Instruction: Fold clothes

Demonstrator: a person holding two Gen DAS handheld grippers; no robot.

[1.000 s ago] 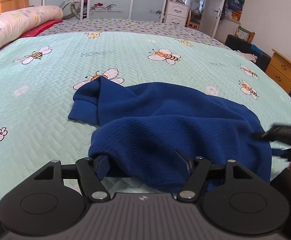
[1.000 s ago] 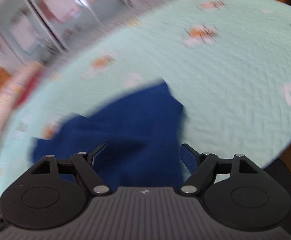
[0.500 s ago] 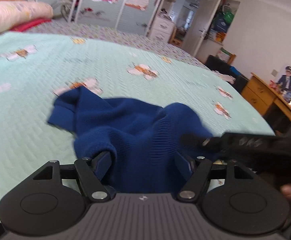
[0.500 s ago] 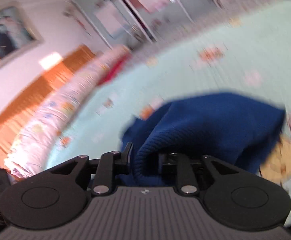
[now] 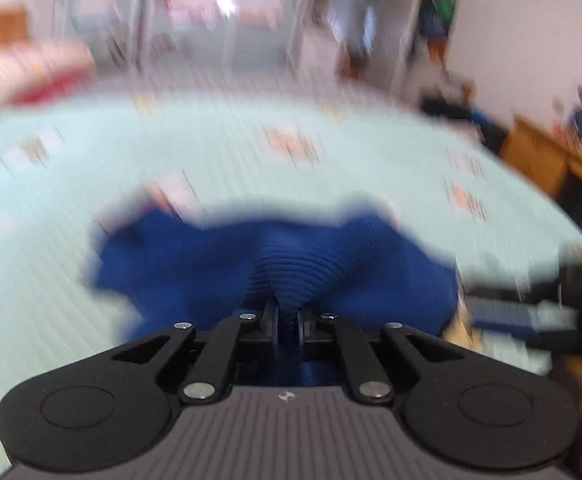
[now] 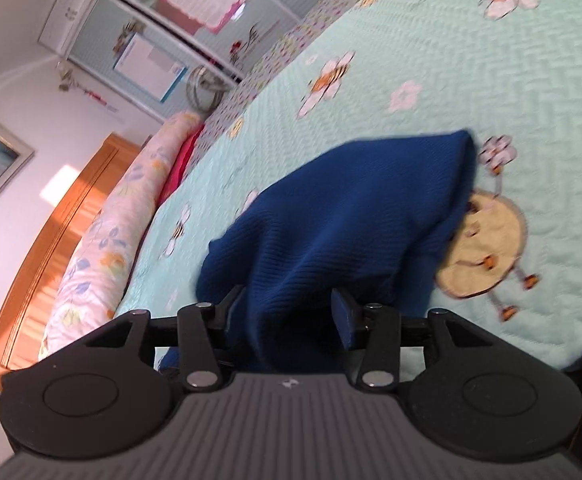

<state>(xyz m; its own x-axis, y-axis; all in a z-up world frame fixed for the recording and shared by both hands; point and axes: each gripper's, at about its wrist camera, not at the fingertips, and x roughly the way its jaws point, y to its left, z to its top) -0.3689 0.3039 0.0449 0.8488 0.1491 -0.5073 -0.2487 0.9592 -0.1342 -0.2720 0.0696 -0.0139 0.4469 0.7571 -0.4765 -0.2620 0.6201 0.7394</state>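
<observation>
A dark blue knit sweater (image 5: pixel 195 260) lies bunched on the mint bedspread (image 5: pixel 251 160) with its bee print. My left gripper (image 5: pixel 288 312) is shut on a raised fold of the sweater at its near edge; this view is blurred by motion. In the right wrist view the sweater (image 6: pixel 351 220) drapes down toward my right gripper (image 6: pixel 287 304). Its jaws are opening, with cloth hanging between the spread fingers. The right gripper (image 5: pixel 531 312) also shows as a dark blur at the right edge of the left wrist view.
A floral pillow (image 6: pixel 103 232) and a wooden headboard (image 6: pixel 51 220) line the far left side of the bed. A wooden dresser (image 5: pixel 543 160) stands beyond the bed's right edge. A wardrobe with posters fills the back wall.
The left jaws went from wide apart to shut on a fold of the sweater. The right jaws, pinched on cloth half a second ago, have spread. Both views swung.
</observation>
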